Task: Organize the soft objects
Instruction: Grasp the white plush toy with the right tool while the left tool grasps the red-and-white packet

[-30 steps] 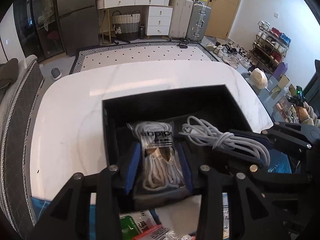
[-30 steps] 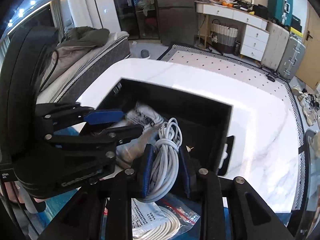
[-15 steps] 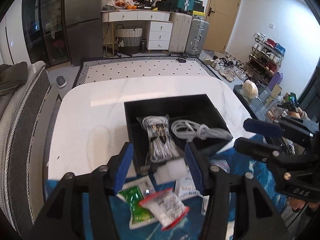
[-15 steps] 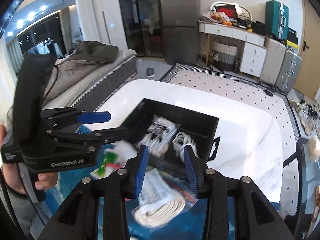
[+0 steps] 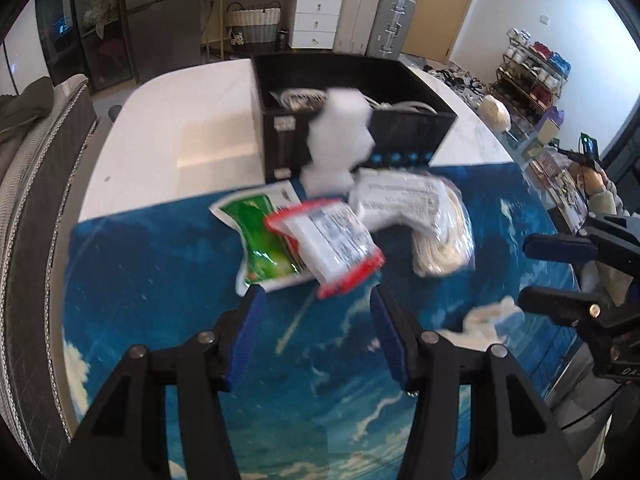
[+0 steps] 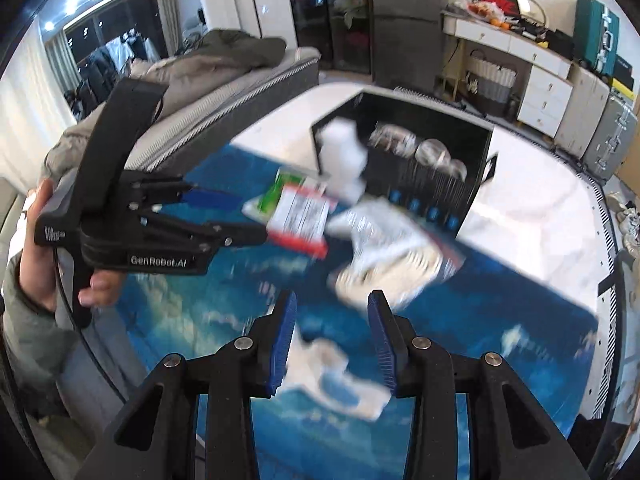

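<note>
Above the blue mat (image 5: 160, 280), your left gripper (image 5: 316, 316) and right gripper (image 6: 332, 320) hang apart and empty; both have just opened, leaving 2 cable bundles (image 6: 416, 146) in the black box (image 5: 400, 80), while packets (image 5: 328, 236) await sorting.

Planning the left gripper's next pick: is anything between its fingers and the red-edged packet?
Nothing visible. The left gripper is open over bare blue mat, and the red-edged packet lies just ahead, atop the green packet.
</note>
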Tool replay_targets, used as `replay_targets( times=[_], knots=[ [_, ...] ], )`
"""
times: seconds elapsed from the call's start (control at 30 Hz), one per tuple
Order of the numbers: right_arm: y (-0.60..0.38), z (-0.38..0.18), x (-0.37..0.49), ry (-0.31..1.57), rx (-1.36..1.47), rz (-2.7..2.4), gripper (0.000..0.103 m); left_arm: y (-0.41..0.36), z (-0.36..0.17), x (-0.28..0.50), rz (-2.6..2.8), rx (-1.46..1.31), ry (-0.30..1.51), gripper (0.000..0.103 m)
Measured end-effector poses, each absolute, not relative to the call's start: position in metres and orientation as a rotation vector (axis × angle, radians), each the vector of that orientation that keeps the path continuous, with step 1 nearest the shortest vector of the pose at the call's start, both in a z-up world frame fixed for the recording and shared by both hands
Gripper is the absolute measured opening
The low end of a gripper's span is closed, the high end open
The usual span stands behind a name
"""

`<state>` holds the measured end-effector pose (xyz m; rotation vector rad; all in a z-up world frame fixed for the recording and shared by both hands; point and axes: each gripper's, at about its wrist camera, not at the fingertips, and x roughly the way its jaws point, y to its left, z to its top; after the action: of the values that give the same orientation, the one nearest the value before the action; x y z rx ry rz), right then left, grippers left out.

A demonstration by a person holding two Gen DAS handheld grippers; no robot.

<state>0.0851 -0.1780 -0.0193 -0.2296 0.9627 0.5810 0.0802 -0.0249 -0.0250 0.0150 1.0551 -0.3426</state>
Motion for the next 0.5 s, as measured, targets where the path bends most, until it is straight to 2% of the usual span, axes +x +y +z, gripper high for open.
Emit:
replay_targets(
  times=[0.2, 0.27, 0.37, 0.5],
  knots=[
    [-0.178, -0.041, 0.058, 1.022, -0.266, 0.61, 0.039, -0.044, -0.029, 0.084, -0.35, 0.021, 1.057, 0.055],
    [-0.178, -0.046, 0.054, 1.029, -0.274, 0.617, 0.052, -0.051, -0.028, 0.096, -0.341, 0.024, 1.057, 0.056],
    [-0.176, -0.051, 0.054, 1.028, -0.294, 0.609, 0.055, -0.057, -0.028, 0.113, -0.328, 0.021, 1.064, 0.059],
    [-0.166, -0.063, 0.055, 1.059, -0.331, 0.639, 0.058, -0.063, -0.038, 0.125, -0.299, 0.06, 1.079, 0.058]
  ],
)
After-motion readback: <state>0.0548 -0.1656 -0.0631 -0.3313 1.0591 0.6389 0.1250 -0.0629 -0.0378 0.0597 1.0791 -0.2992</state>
